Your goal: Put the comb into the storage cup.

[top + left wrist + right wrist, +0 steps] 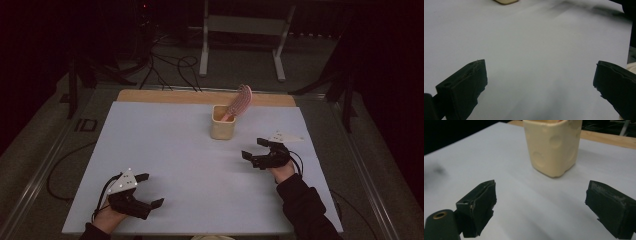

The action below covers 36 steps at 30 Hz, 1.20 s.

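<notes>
You have a cream cup [222, 125] with round dimples standing upright toward the desk's far edge, a pink hairbrush [240, 101] leaning out of it to the right

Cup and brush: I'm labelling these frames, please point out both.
cup [222, 129]: high view, front wall.
brush [243, 100]: high view, bristled head above the rim.
</notes>
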Available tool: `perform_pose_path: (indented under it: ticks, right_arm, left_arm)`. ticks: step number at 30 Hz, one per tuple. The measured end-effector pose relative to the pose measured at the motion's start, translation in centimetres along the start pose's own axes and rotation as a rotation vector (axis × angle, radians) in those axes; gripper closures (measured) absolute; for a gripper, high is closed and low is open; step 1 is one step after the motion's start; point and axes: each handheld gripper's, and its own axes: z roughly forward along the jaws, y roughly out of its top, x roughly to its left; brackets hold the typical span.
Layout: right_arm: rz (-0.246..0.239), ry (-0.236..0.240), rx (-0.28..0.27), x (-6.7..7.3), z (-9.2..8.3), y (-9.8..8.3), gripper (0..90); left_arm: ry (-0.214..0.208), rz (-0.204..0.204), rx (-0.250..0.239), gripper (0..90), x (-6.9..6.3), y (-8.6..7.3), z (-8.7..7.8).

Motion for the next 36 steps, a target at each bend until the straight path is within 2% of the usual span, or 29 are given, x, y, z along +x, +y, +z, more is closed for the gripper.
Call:
perform_pose_path:
  ticks: [7,20,31,36]
  right_arm:
    - [-0.033,0.006,0.034,0.9,-0.2,-1.3,9.8]
    - [-0.052,0.022,0.071,2.5,-2.0,-3.6,9.8]
    - [-0.058,0.028,0.078,2.7,-4.1,-4.9,9.8]
    - [-0.063,0.035,0.061,2.6,-5.3,-5.6,9.8]
  left_arm:
    - [0.002,0.001,-0.001,0.1,0.0,0.0,-0.1]
    - [0.003,0.003,0.002,0.1,0.0,0.0,-0.1]
    - [0.007,0.002,0.0,0.1,0.0,0.0,-0.1]
    - [0.008,0.003,0.002,0.1,-0.1,0.0,-0.1]
